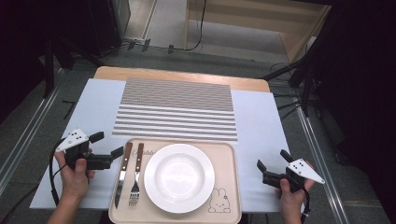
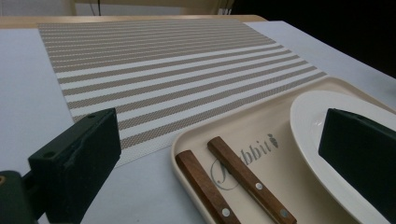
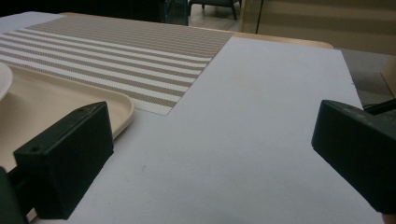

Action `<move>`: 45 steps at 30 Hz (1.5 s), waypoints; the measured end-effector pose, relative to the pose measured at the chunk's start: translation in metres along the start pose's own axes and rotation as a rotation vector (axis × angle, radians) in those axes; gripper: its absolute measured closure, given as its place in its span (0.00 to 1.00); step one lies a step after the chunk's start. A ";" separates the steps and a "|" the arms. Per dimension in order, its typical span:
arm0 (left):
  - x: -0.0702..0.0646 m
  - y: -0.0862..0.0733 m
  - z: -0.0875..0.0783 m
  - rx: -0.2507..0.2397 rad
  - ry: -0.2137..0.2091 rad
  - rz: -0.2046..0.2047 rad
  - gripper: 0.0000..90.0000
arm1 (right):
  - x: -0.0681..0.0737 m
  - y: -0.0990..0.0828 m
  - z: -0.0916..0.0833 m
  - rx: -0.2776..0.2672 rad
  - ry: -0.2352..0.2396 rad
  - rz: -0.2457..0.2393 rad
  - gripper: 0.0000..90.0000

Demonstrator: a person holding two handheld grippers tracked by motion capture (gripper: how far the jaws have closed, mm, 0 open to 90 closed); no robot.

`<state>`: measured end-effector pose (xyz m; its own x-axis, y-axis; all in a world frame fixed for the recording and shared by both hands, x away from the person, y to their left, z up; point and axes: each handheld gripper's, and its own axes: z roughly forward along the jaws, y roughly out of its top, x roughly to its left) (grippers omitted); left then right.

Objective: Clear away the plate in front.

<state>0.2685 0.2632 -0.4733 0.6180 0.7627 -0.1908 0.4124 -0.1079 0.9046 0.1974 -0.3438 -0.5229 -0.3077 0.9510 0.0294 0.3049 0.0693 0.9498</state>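
**Cutlery first, plate waiting**

Our left claw (image 1: 106, 144) hangs spread at the left edge of the cream plastic tray (image 1: 227, 154) on the counter (image 1: 261, 121). Inside that edge lie the wooden-handled steel knife (image 1: 122, 173) and the matching fork (image 1: 136, 174), side by side. Both look light and stiff, with slick blades; we judge the wooden handles the better hold. The round white plate (image 1: 179, 177) beside them looks breakable. Our right claw (image 1: 272, 164) rests spread, apart from the tray.
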 end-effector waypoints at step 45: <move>0.047 -0.037 -0.055 -0.011 0.114 -0.034 0.00 | 0.000 0.000 0.000 0.002 -0.006 -0.001 0.00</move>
<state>0.2460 0.3380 -0.4951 0.5233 0.8334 -0.1776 0.4244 -0.0742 0.9024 0.1974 -0.3433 -0.5230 -0.3027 0.9527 0.0266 0.3066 0.0709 0.9492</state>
